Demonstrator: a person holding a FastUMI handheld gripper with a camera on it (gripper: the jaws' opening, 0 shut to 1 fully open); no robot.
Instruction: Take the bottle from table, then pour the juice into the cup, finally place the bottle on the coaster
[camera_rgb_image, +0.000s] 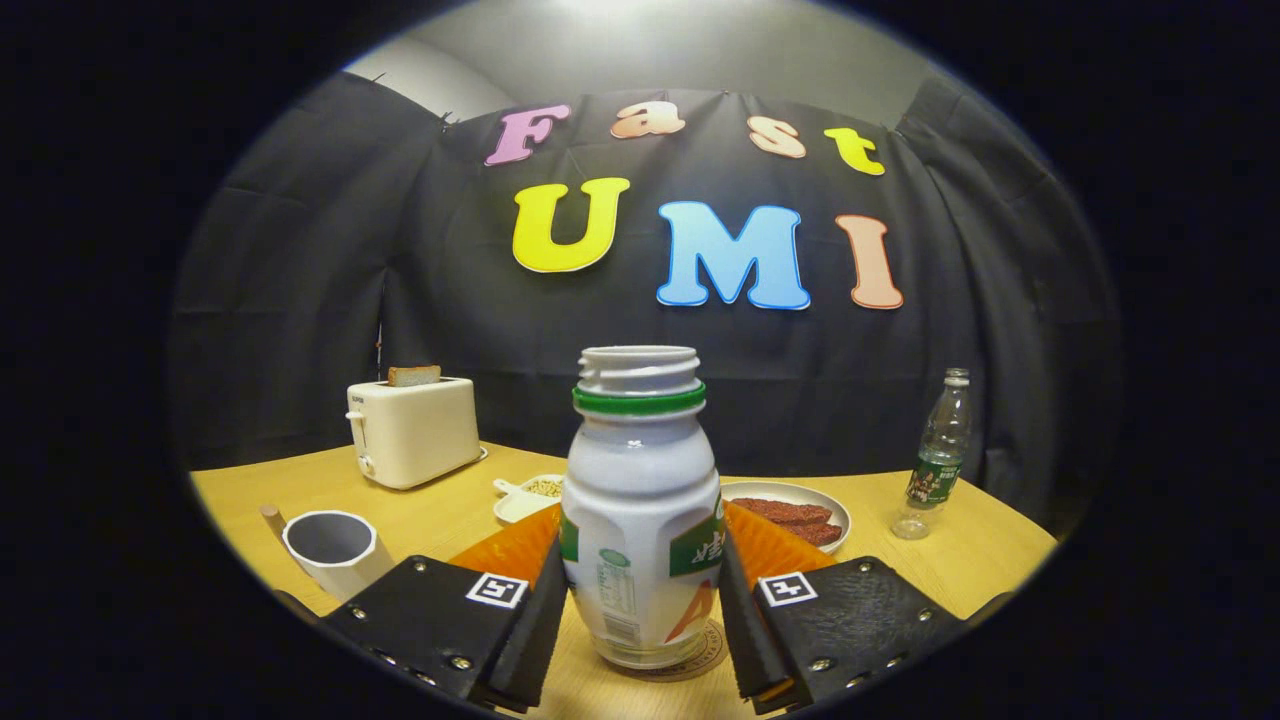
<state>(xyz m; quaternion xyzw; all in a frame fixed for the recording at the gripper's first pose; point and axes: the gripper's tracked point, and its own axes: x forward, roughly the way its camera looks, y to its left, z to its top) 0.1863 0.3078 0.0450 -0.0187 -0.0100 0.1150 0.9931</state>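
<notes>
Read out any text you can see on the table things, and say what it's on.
Juice bottle, held by the gripper, one finger each side: label print too small to read.
Water bottle: label blurred.
Toaster: front mark too small.
Coaster: rim print unreadable.

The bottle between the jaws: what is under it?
Under the bottle lies a round coaster on the wooden table; its rim shows beside the base. The coaster's middle is covered by the bottle. The gripper has a jaw at each side of the bottle.
</notes>
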